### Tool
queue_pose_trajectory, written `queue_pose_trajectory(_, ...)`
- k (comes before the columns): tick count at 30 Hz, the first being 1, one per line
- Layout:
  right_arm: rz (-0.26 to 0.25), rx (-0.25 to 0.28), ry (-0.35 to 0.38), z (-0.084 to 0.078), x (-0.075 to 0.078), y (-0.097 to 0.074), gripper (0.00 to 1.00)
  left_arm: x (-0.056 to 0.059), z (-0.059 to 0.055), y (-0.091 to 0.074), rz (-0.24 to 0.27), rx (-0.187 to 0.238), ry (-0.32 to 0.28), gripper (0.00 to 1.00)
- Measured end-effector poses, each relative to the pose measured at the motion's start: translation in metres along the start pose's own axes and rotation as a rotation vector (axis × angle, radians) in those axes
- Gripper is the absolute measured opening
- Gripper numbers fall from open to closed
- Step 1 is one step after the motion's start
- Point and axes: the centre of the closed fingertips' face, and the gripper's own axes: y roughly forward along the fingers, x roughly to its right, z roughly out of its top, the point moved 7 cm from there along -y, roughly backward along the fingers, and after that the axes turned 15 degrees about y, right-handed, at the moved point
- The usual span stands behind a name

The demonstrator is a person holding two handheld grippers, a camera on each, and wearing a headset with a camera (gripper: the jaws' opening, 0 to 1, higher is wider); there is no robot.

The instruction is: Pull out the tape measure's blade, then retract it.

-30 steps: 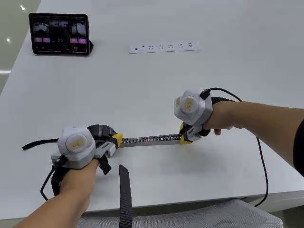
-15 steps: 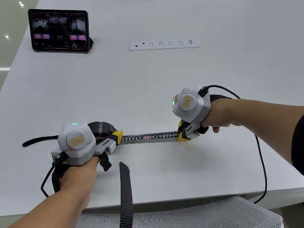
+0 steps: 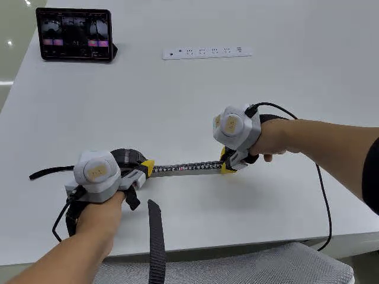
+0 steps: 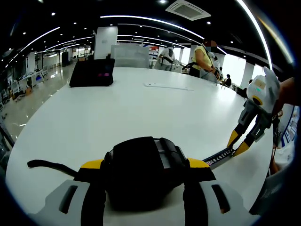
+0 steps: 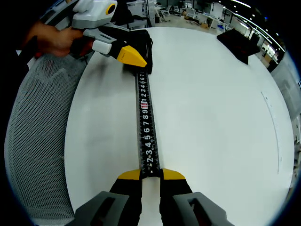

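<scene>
Mostly hidden behind the left gripper (image 3: 142, 174) in the head view, the tape measure (image 4: 141, 181), a rounded black case, sits clamped between that claw's yellow-tipped jaws near the front edge of the smooth white table (image 3: 177, 89), toward its left corner. Its flat, narrow blade (image 5: 145, 117), dark with pale printed numerals, lies drawn out along that edge to the right gripper (image 5: 151, 175). The right gripper's jaws are pinched nearly together on the blade's end, covering the hook.

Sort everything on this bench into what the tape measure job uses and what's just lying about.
In use: tape measure case, clamped by left gripper; blade, pinched by right gripper.
Lying about: tablet, power strip, loose black strap.
</scene>
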Motion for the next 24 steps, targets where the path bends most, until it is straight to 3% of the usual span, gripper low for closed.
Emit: queue_pose_trajectory(24,0.009,0.018,0.015,0.011,-0.004,0.004,0.10,-0.001,0.000,0.002,0.000,-0.003,-0.001,0.63)
